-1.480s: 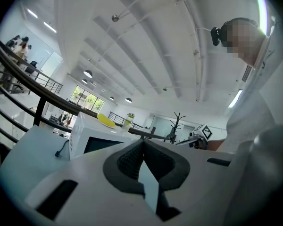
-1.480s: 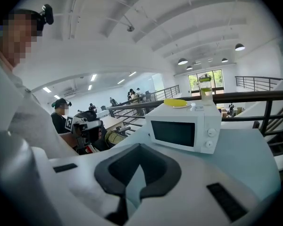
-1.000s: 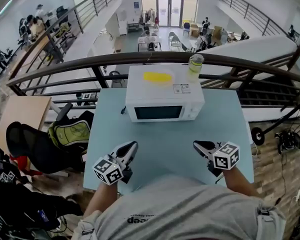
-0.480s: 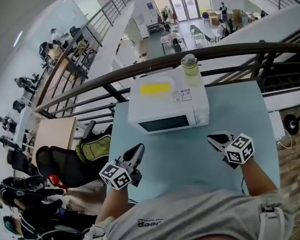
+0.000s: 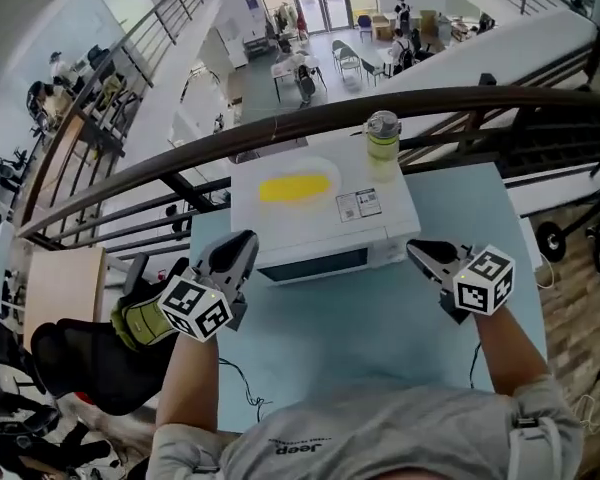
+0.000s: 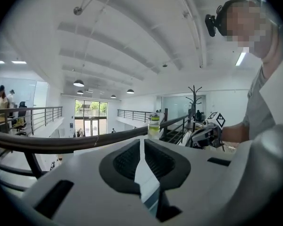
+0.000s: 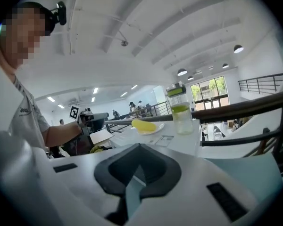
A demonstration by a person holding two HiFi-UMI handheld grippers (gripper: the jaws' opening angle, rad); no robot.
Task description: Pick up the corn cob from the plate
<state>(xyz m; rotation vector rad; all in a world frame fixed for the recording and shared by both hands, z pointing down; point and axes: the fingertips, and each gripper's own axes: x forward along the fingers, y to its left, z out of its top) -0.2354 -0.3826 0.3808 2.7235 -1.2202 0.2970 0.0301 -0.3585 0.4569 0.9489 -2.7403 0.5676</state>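
Wide pale-blue table (image 5: 380, 318), with a white microwave (image 5: 315, 265) sitting on it by the railing. The left gripper (image 5: 244, 241) is at the microwave's front left corner, jaws pressed together, nothing in them. The right gripper (image 5: 414, 250) is just off the front right corner, jaws together too, empty. On top of the microwave, a bottle (image 5: 382, 140) of yellow-green liquid stands upright. Left of it lies a white plate (image 5: 330, 168), and the yellow corn cob (image 5: 293, 188) rests on it, touched by neither gripper.
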